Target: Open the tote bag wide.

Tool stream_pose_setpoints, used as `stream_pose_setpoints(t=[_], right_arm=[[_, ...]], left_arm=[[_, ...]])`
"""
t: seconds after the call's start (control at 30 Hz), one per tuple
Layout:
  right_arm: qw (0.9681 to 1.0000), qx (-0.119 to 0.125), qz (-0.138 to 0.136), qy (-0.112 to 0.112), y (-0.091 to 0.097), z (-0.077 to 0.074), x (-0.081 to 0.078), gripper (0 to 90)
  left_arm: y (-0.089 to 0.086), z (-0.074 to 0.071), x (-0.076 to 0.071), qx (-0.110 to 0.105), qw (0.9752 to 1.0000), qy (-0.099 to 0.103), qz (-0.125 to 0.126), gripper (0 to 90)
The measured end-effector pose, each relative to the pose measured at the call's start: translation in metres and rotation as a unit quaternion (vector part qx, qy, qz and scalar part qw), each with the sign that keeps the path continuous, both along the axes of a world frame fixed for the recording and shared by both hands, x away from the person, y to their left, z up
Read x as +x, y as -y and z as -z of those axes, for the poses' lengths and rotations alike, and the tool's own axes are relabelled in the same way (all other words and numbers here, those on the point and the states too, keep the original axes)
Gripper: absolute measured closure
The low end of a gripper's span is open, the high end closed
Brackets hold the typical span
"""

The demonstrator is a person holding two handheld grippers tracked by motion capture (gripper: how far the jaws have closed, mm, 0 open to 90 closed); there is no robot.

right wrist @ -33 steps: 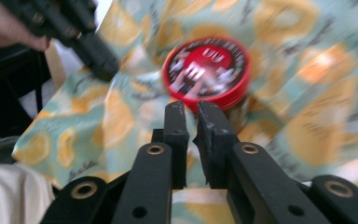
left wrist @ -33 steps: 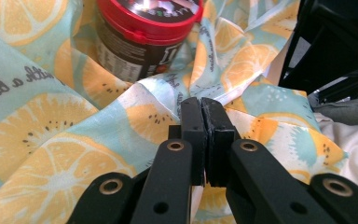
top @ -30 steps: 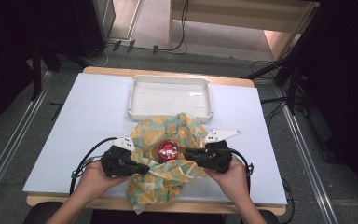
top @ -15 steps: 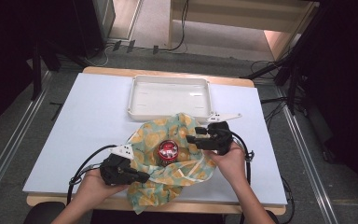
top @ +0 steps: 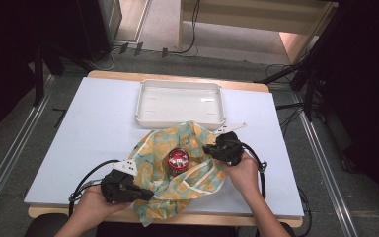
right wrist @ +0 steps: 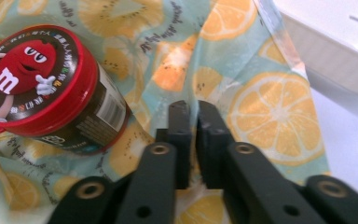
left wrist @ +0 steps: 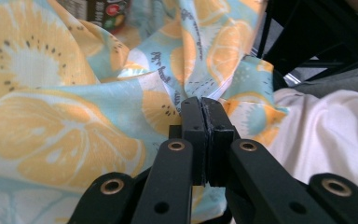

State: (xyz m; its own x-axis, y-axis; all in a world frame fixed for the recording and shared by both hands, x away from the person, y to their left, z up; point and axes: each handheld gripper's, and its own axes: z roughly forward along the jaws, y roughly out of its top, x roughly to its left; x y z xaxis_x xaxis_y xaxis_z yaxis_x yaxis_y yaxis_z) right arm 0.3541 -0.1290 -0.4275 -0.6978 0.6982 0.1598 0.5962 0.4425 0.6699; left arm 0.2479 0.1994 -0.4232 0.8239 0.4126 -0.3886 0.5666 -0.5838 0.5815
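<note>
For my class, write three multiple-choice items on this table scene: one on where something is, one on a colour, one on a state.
1. Where does the candy jar stand?
A in the white tray
B on the fruit-print cloth
C on the floor

2. What colour is the jar's lid?
A red
B green
C white

3. How are the jaws of the left gripper?
A wide open over the tray
B shut on the cloth
C shut on the jar

Key: 1 B, the cloth lies under it, the white tray behind; 2 A, the lid shows red; 3 B, cloth is pinched between them.
</note>
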Motion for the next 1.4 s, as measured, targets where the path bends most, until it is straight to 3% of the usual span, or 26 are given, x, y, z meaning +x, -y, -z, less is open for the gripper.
stream_pose_setpoints(t=[0.13,0.23,0.33,0.5,0.6,0.7,0.77,0.97,1.1,1.2,1.33,1.4], right_arm=[[0.9999,0.006,0.014,-0.006,0.012,0.001,0.002,90.0],[0.9995,0.025,0.017,-0.011,0.023,-0.002,0.002,90.0],[0.9997,0.017,0.016,-0.004,0.026,-0.005,-0.002,90.0],[0.9996,0.021,0.017,0.000,0.030,-0.008,-0.014,90.0],[0.9996,0.023,0.014,-0.008,0.032,-0.001,-0.021,90.0],[0.9995,0.017,0.013,-0.025,0.034,0.010,-0.022,90.0],[0.9995,0.019,0.008,-0.026,0.034,0.012,-0.022,78.7],[0.9992,0.035,0.003,0.020,0.033,-0.007,-0.028,63.7],[0.9979,0.046,0.004,0.046,0.031,-0.023,-0.032,53.1],[0.9970,0.051,-0.003,0.059,0.028,-0.035,-0.036,54.6],[0.9961,0.062,-0.022,0.059,0.021,-0.042,-0.040,75.5],[0.9964,0.065,-0.028,0.047,0.016,-0.041,-0.040,78.1]], left_arm=[[-0.002,0.000,-0.002,-0.004,1.0000,-0.005,0.002,90.0],[-0.004,-0.001,-0.003,-0.014,0.9999,-0.008,0.001,90.0],[-0.003,-0.003,-0.007,-0.032,0.9993,-0.017,0.009,90.0],[-0.002,-0.002,-0.011,-0.023,0.9997,-0.007,0.009,90.0],[-0.004,-0.002,-0.007,-0.021,0.9998,-0.005,0.002,86.1],[-0.007,-0.007,-0.003,-0.033,0.9994,-0.001,-0.009,78.0],[-0.010,-0.011,-0.001,-0.044,0.9989,-0.002,-0.013,73.0],[-0.016,-0.034,0.006,-0.055,0.9977,0.024,-0.033,59.7],[-0.017,-0.045,0.011,-0.043,0.9972,0.048,-0.037,55.9],[-0.018,-0.052,0.020,-0.040,0.9966,0.061,-0.040,54.7],[-0.020,-0.059,0.036,-0.035,0.9959,0.069,-0.048,52.8],[-0.022,-0.061,0.046,-0.034,0.9953,0.071,-0.057,51.0]])
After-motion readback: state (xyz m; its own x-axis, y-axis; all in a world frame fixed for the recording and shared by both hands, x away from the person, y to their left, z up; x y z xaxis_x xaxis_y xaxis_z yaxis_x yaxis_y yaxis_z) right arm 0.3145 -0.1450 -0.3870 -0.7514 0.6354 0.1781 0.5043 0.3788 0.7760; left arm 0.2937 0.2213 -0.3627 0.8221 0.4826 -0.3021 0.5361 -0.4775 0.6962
